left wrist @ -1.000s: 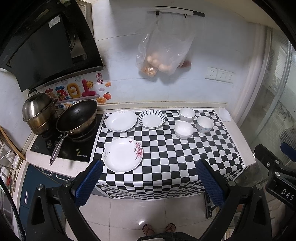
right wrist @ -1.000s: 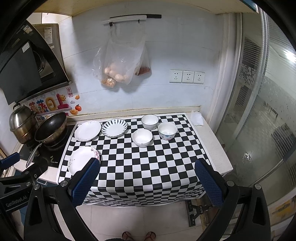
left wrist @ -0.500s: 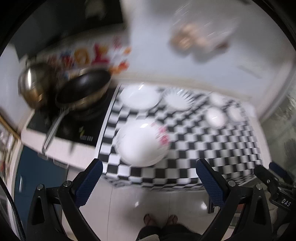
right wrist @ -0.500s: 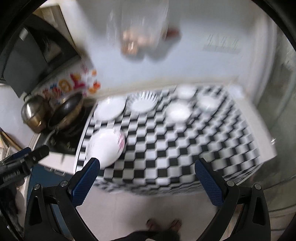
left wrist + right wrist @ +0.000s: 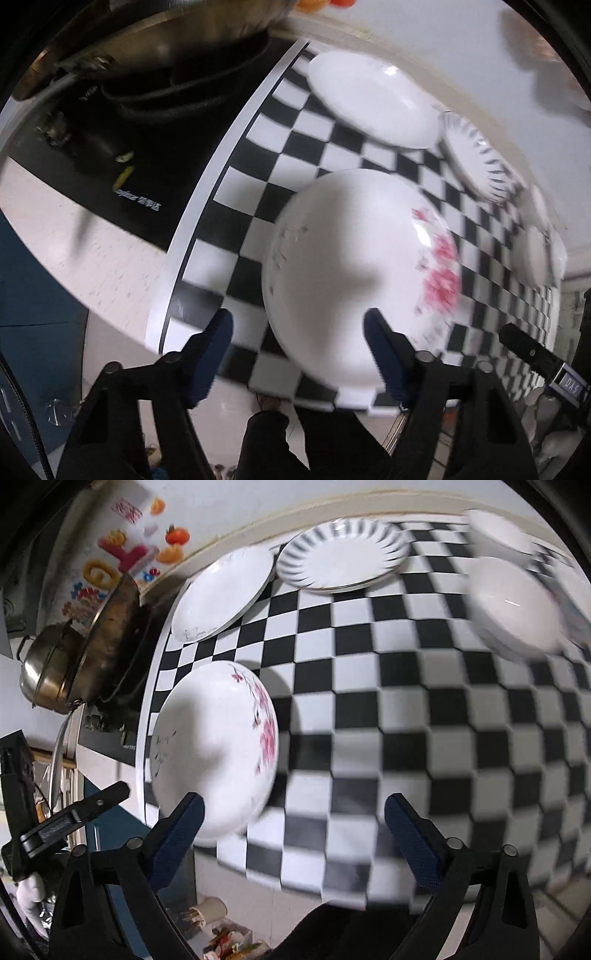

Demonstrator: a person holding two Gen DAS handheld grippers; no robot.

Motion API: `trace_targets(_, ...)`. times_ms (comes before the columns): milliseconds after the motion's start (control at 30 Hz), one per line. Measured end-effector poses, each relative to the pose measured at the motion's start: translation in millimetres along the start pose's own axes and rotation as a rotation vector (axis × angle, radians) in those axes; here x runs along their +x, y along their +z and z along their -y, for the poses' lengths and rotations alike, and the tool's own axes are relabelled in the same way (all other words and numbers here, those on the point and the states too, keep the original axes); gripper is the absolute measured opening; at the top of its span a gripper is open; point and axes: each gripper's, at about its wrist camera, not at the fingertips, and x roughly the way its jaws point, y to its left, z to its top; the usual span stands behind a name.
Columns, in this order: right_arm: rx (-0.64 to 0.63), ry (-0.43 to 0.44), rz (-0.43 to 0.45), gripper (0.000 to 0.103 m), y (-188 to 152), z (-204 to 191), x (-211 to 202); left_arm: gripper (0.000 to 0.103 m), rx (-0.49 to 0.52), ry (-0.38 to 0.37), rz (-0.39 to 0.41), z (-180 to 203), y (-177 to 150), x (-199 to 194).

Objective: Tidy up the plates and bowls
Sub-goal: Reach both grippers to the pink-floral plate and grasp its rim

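Observation:
A white plate with pink flowers lies near the front left corner of the checkered counter. My left gripper is open, its fingers just short of that plate's near rim. My right gripper is open and empty, low over the counter's front edge to the right of the plate. A plain white plate and a striped plate lie at the back. White bowls stand at the back right, blurred.
A black induction hob with a wok and a steel pot sits left of the checkered cloth. The left gripper's body shows at the lower left of the right wrist view. The floor lies below the counter edge.
Both grippers have dropped from high in front of the counter to close over it. The flowered plate now fills the space ahead of the left gripper. Nothing was grasped.

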Motion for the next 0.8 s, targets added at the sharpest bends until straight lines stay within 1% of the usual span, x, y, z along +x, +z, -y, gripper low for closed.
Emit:
trace_targets(67,-0.011,0.022,-0.054,0.088,19.7,-4.5,22.4,0.059,-0.006,0.005,-0.045,-2.3,13.5,20.4)
trace_targets(133,-0.024,0.045,-0.091,0.085,35.3,-7.0,40.2,0.056,-0.008,0.017,-0.076,-3.8,23.1,37.0)
trace_targets(167,-0.036,0.044,-0.119,0.082,43.2,-9.0,53.2,0.051,-0.008,0.015,-0.091,-4.6,26.5,44.2)
trace_targets(200,-0.042,0.046,-0.135,0.081,47.3,-9.1,60.5,0.048,-0.008,0.012,-0.104,-5.2,28.9,50.4)
trace_targets(233,-0.048,0.054,-0.168,0.076,52.5,-9.8,72.6,0.042,-0.01,0.008,-0.118,-5.7,30.3,55.9)
trace_targets(267,-0.047,0.065,-0.189,0.068,54.7,-9.6,79.2,0.034,-0.011,0.001,-0.133,-5.6,31.1,61.3)
trace_targets(300,-0.045,0.081,-0.21,0.063,56.6,-8.2,84.8,0.032,-0.01,0.001,-0.142,-4.6,31.8,65.2)
trace_targets(333,-0.042,0.103,-0.236,0.044,58.9,-7.6,92.7,0.032,-0.009,0.003,-0.137,-4.4,32.0,65.9)
trace_targets(367,-0.042,0.115,-0.25,0.024,60.2,-6.9,97.3,0.031,-0.011,-0.001,-0.128,-4.4,32.4,64.6)
trace_targets(433,-0.051,0.114,-0.266,0.013,62.5,-7.5,104.8,0.029,-0.011,-0.01,-0.126,-3.5,33.2,63.6)
trace_targets(500,-0.055,0.125,-0.261,0.013,63.6,-7.8,104.4,0.029,-0.006,-0.006,-0.122,-1.7,32.7,61.1)
trace_targets(633,-0.09,0.094,-0.246,0.014,62.3,-9.2,97.9,0.029,0.021,0.014,-0.106,14.7,29.3,52.2)
trace_targets(800,-0.074,0.098,-0.216,0.013,58.9,14.6,67.7,0.029,0.053,-0.021,-0.079,45.7,25.7,35.3)
